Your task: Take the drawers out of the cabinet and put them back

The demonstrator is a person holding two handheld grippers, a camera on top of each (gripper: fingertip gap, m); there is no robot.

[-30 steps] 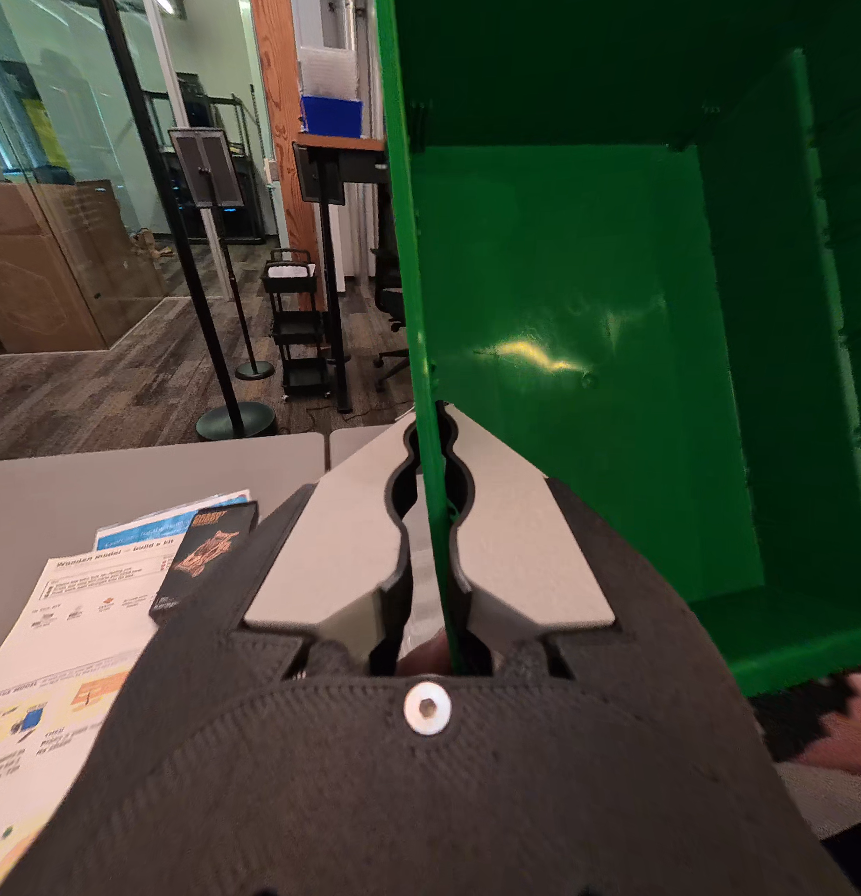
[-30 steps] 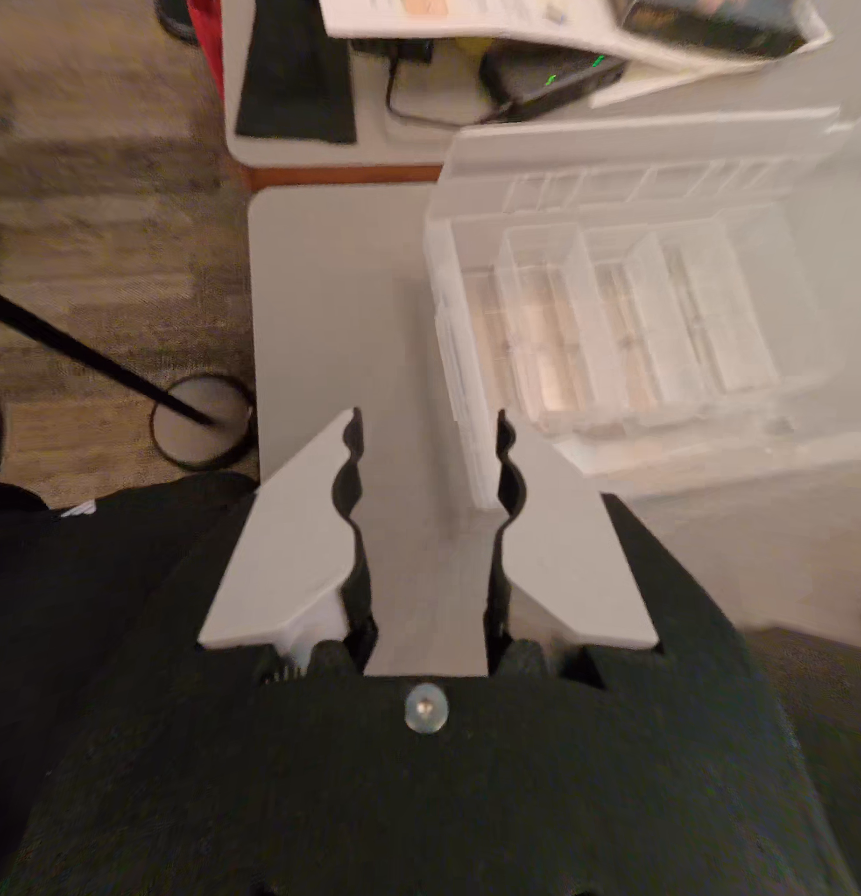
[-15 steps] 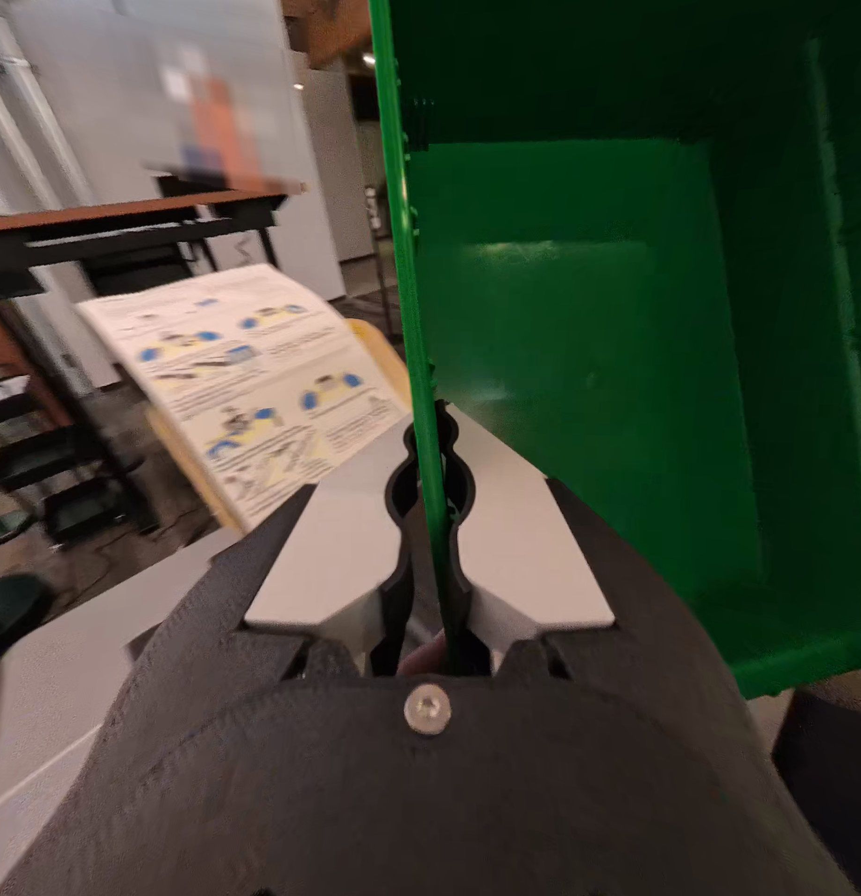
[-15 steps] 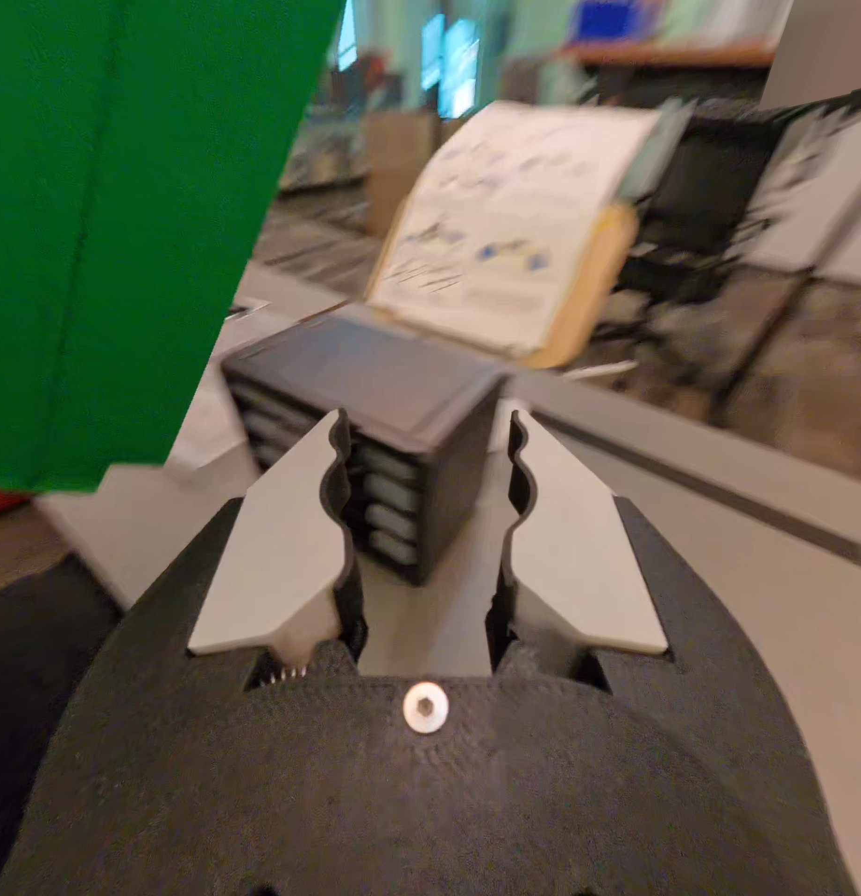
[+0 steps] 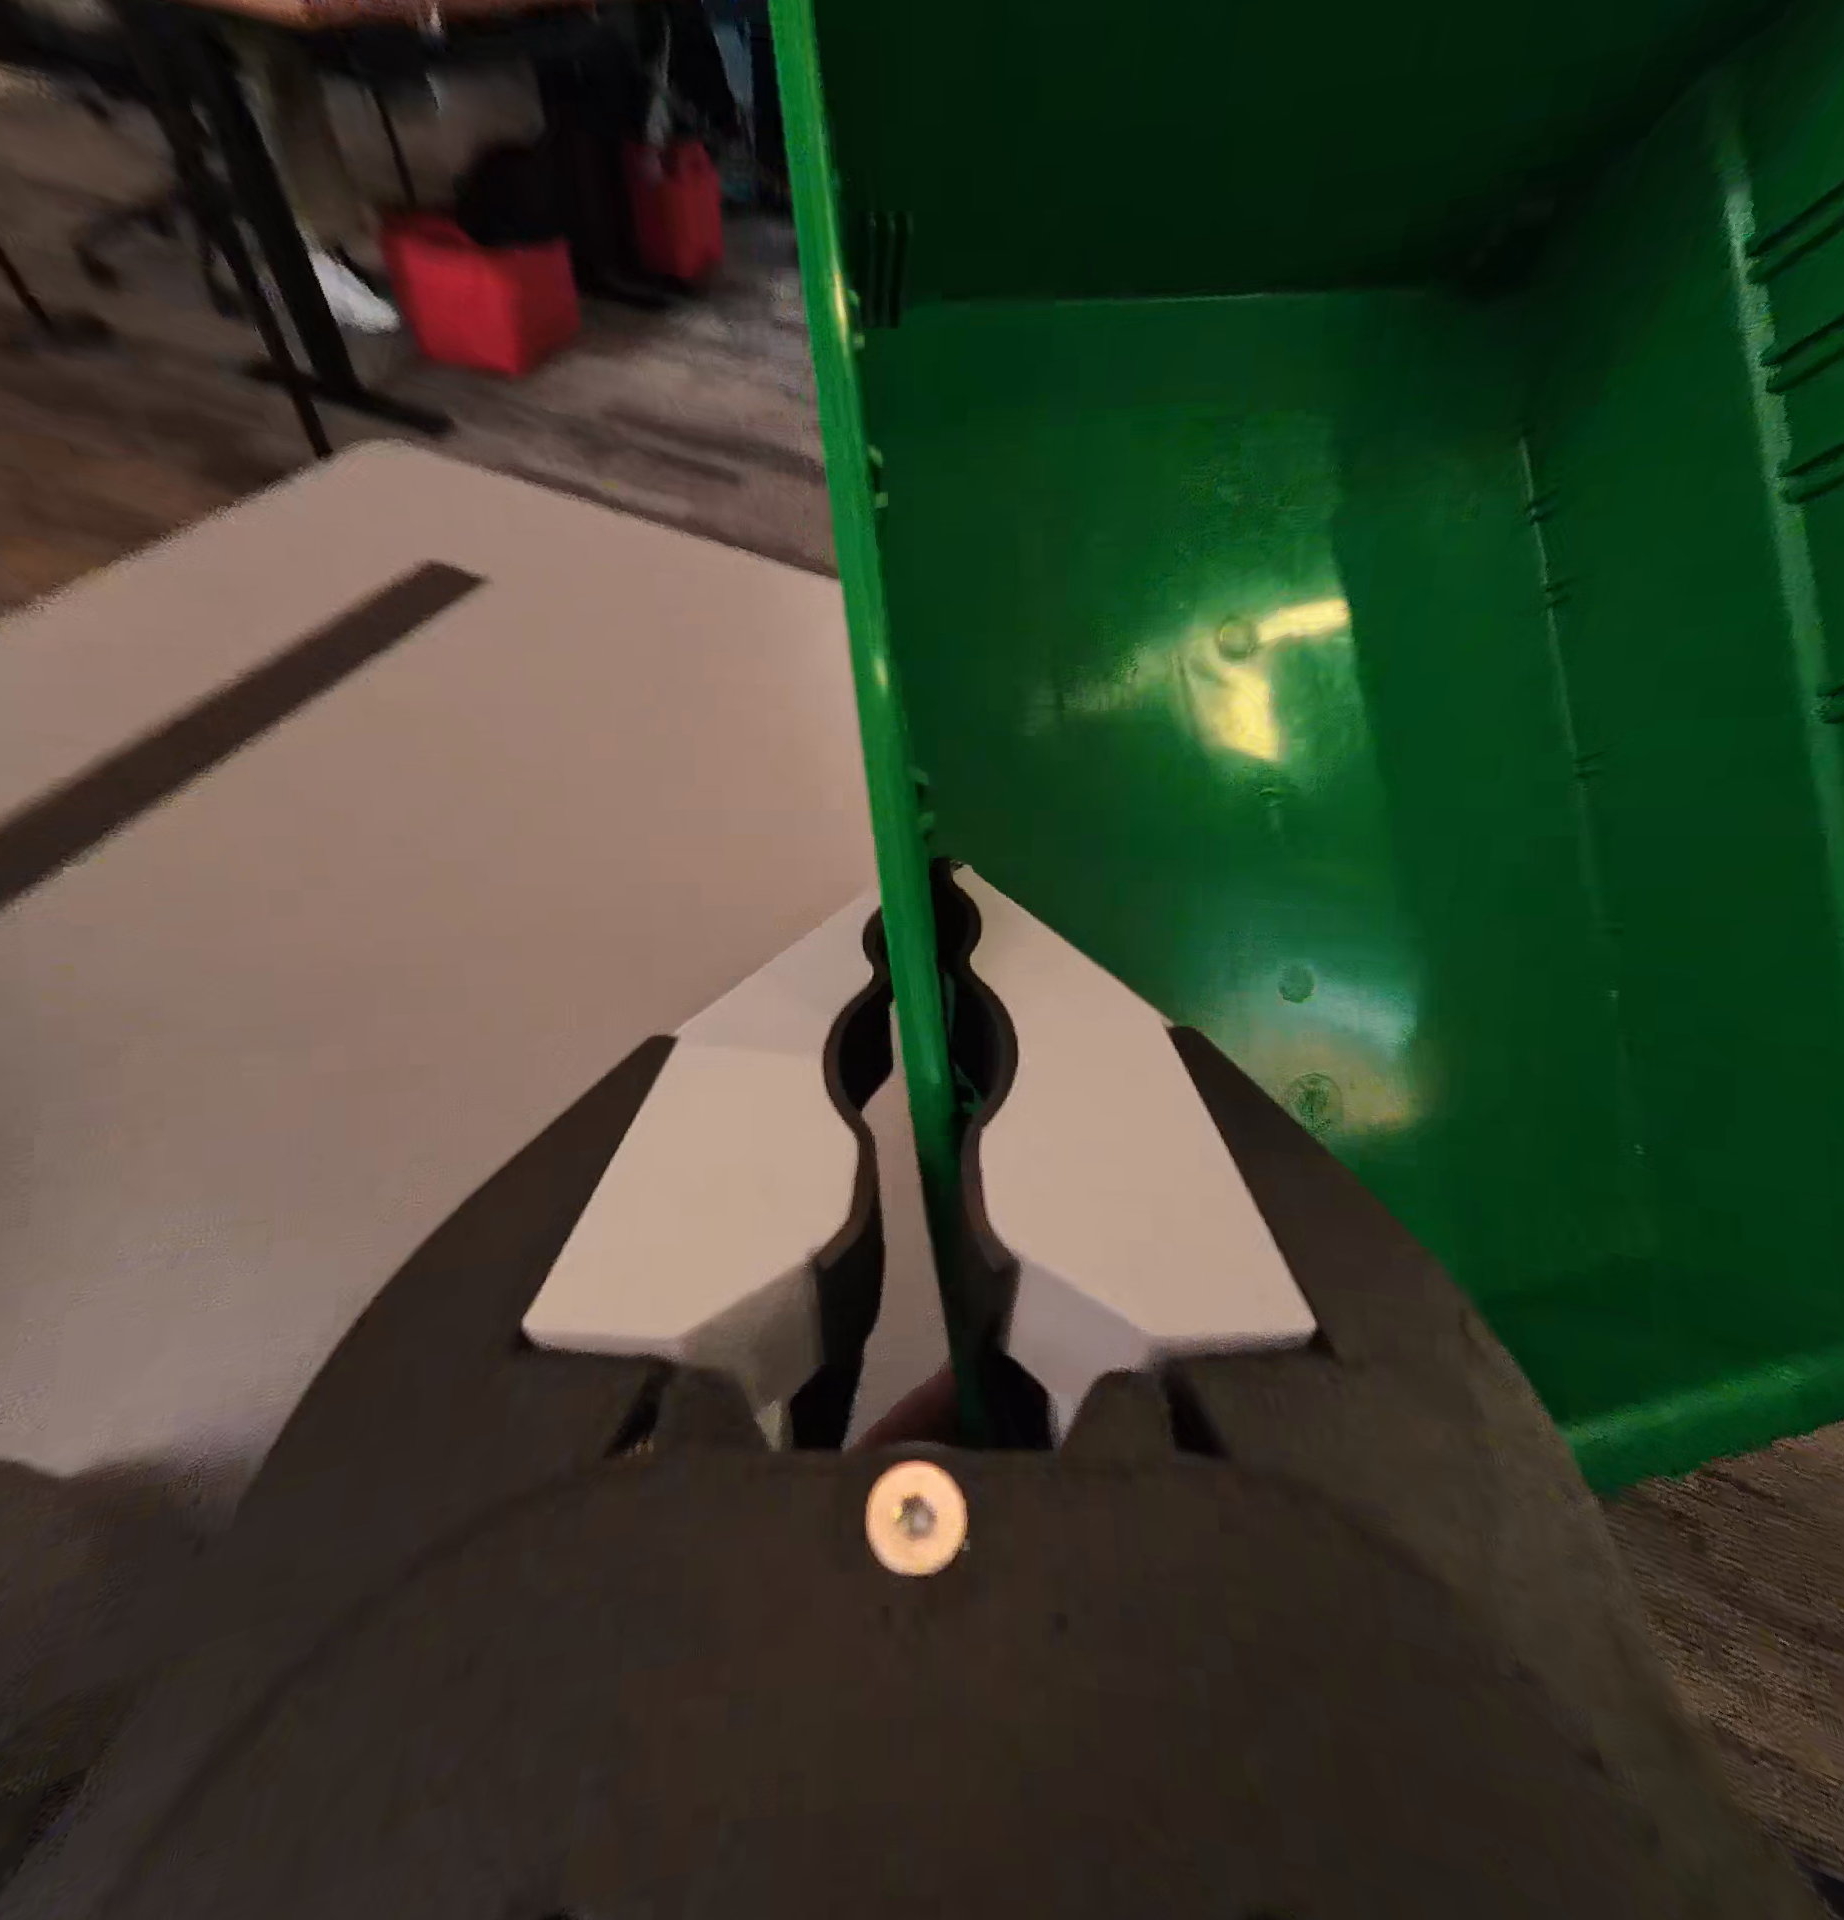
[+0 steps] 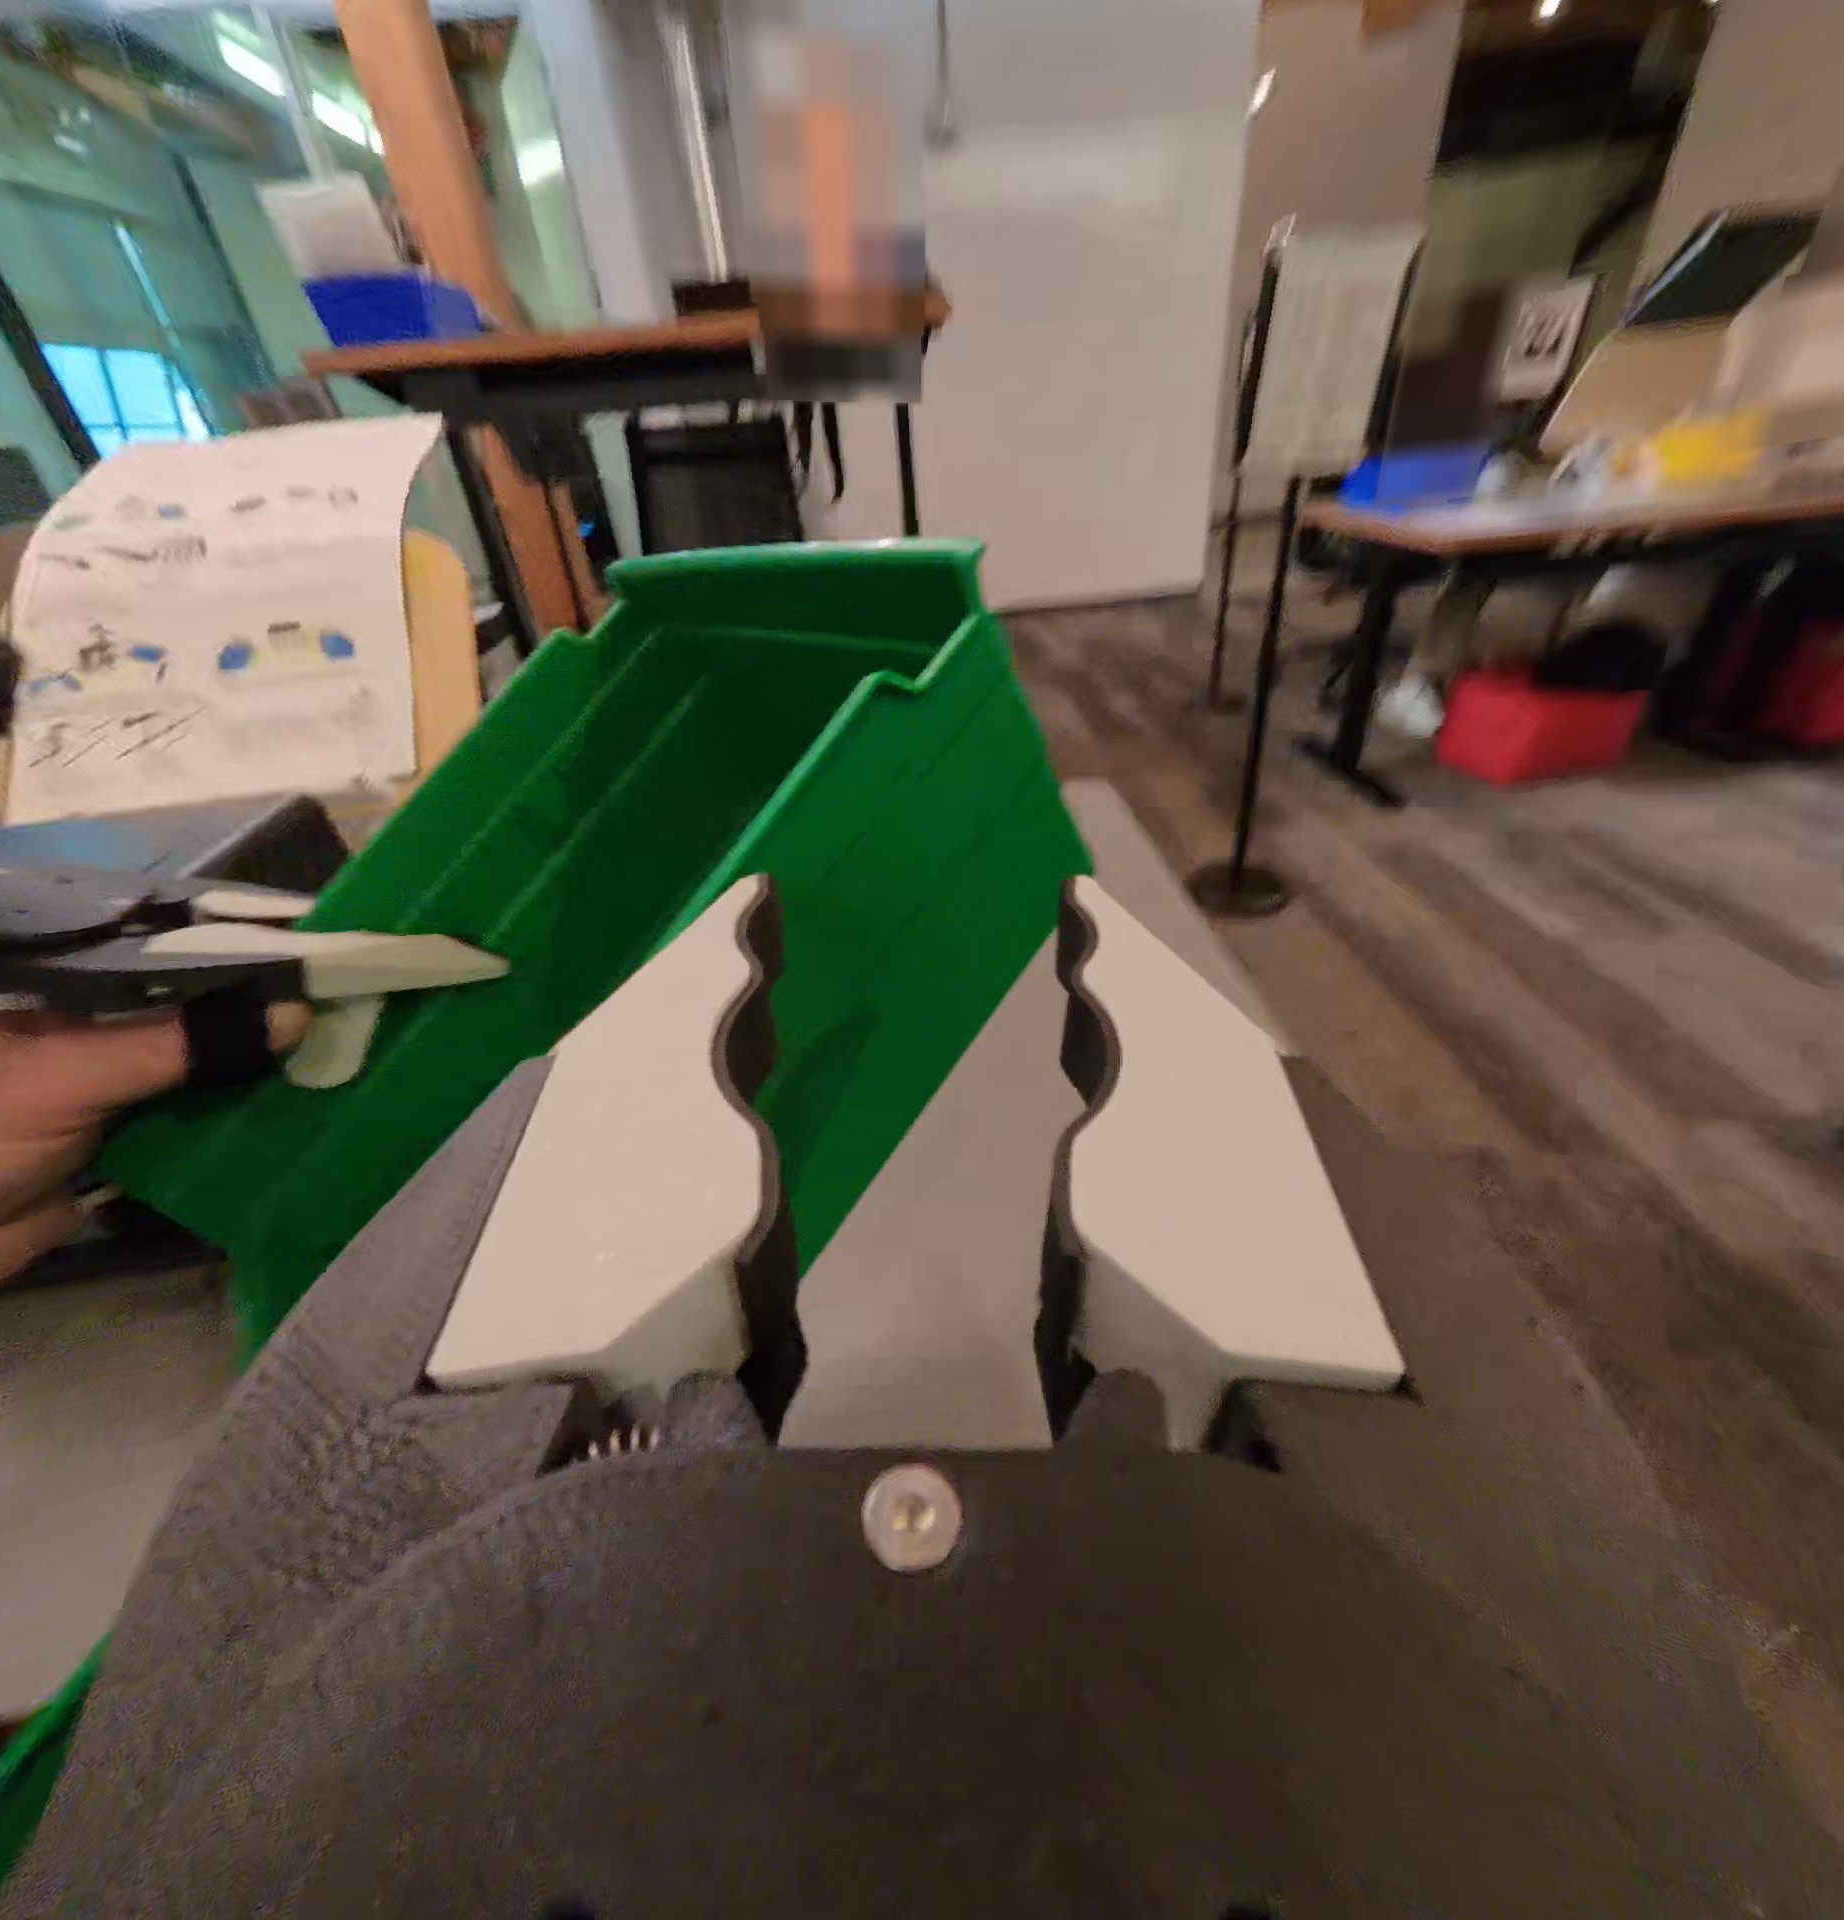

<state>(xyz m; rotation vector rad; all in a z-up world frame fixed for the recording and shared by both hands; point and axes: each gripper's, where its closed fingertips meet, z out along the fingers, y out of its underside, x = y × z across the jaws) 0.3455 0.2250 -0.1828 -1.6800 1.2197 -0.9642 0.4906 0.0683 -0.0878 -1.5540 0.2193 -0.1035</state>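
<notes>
A green plastic drawer (image 5: 1261,727) is held up in the air, empty, with its open top facing the left wrist view. My left gripper (image 5: 923,904) is shut on the drawer's thin side wall, which runs between the two fingers. In the right wrist view the drawer (image 6: 689,790) tilts above the grey table (image 6: 928,1195), with the left gripper (image 6: 398,961) clamped on its near wall and a hand behind it. My right gripper (image 6: 913,904) is open and empty, just right of the drawer's lower end. A black boxy thing (image 6: 263,831) shows behind the left gripper, mostly hidden.
A propped sheet with drawings (image 6: 211,613) stands at the back left. The grey table (image 5: 378,831) has a dark strip (image 5: 201,727) and ends at wood floor. Red bins (image 6: 1531,717) and a pole on a round base (image 6: 1250,748) stand on the floor at right.
The left gripper has swung round with the drawer still clamped, so the scene behind it went from papers to bare table. The right gripper turned from a clear organiser towards the drawer and stayed open.
</notes>
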